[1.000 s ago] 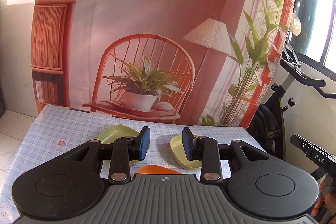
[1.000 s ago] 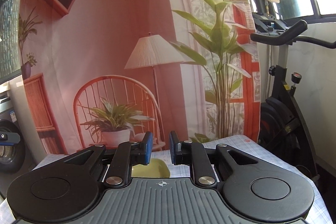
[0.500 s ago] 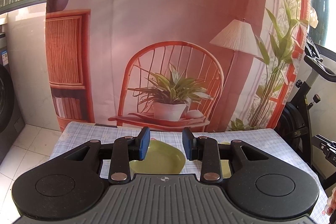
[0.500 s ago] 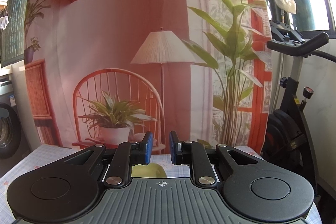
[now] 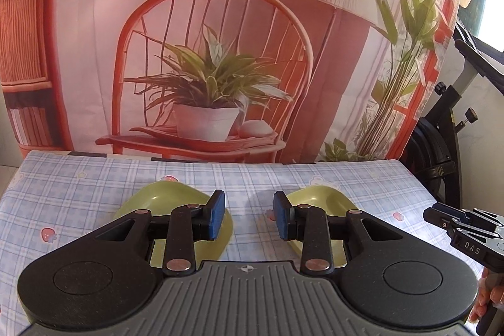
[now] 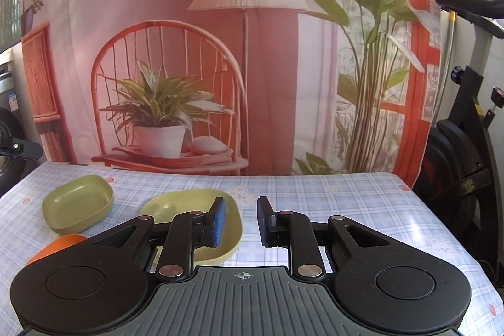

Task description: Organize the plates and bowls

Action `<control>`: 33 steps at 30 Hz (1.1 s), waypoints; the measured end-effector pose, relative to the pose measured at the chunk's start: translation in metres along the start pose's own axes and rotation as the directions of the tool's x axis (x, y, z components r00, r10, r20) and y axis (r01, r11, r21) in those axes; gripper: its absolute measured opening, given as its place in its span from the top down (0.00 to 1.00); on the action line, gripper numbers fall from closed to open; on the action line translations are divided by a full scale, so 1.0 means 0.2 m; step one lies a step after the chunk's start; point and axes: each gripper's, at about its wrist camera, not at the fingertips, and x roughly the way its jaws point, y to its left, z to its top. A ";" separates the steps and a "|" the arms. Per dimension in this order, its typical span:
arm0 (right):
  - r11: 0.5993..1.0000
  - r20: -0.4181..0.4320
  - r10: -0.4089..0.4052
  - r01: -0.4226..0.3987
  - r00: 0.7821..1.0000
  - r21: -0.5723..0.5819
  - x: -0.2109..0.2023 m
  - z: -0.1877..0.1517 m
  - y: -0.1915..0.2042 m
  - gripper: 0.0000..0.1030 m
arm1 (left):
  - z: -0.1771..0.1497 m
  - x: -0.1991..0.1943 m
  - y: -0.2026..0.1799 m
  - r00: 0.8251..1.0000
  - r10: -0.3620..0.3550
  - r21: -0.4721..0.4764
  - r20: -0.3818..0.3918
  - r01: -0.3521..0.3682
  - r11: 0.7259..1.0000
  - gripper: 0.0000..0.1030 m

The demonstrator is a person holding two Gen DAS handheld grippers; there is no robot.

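Two green dishes on the tabletop (image 6: 346,210), both empty. Right wrist view: green bowl (image 6: 78,202), deeper, sits left-centre; green plate (image 6: 186,207), shallower, just beside it to the right, small gap btwn them, not touching. Orange dish (image 6: 53,246) peeks out at lower left, mostly hidden by the claw body, can't tell what's in it. In the left wrist view the bowl (image 5: 157,200) is behind the left finger and the plate (image 5: 321,199) behind the right finger.

Left claw (image 5: 249,218): jaws spread, nothing btwn them, bare cloth shows in the gap; it hangs above the gap btwn bowl and plate, touching neither. Right claw (image 6: 241,221): jaws opening, nothing btwn them; its left finger overlaps the plate's right rim in the view, right finger over bare cloth; can't tell if it touches the plate.

Room: right half of tabletop is free, checked cloth w/ bear and strawberry prints. Far edge runs straight along the printed backdrop (image 6: 157,21), right edge drops off near the exercise bike (image 6: 466,147). Right claw also seen at the right edge of the left wrist view (image 5: 441,218), w/ a hand (image 5: 486,301) below it.
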 end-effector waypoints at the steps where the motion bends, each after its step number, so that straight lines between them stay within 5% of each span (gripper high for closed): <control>1: 1.000 -0.013 0.003 -0.003 1.000 0.003 0.04 0.00 -0.01 0.80 | 0.00 0.07 -0.04 1.000 -0.005 0.009 -0.007 0.005 1.000 0.66; 6: 0.999 -0.092 0.026 -0.024 0.995 0.026 0.28 -0.01 -0.08 0.80 | -0.01 0.34 -0.15 0.999 0.026 0.027 -0.041 -0.025 0.999 0.66; 14: 0.997 -0.206 0.070 -0.061 0.976 0.052 0.54 -0.04 -0.10 0.80 | -0.08 0.63 -0.22 0.987 -0.017 -0.001 -0.159 0.017 1.000 0.61; 22: 0.996 -0.283 0.082 -0.072 0.956 0.045 0.65 -0.10 -0.07 0.80 | -0.12 0.76 -0.20 0.958 -0.051 -0.054 -0.284 0.037 0.998 0.61; 33: 0.994 -0.294 0.108 -0.103 0.950 0.034 0.66 -0.13 -0.04 0.86 | -0.15 0.84 -0.16 0.946 -0.052 -0.089 -0.319 0.025 0.996 0.62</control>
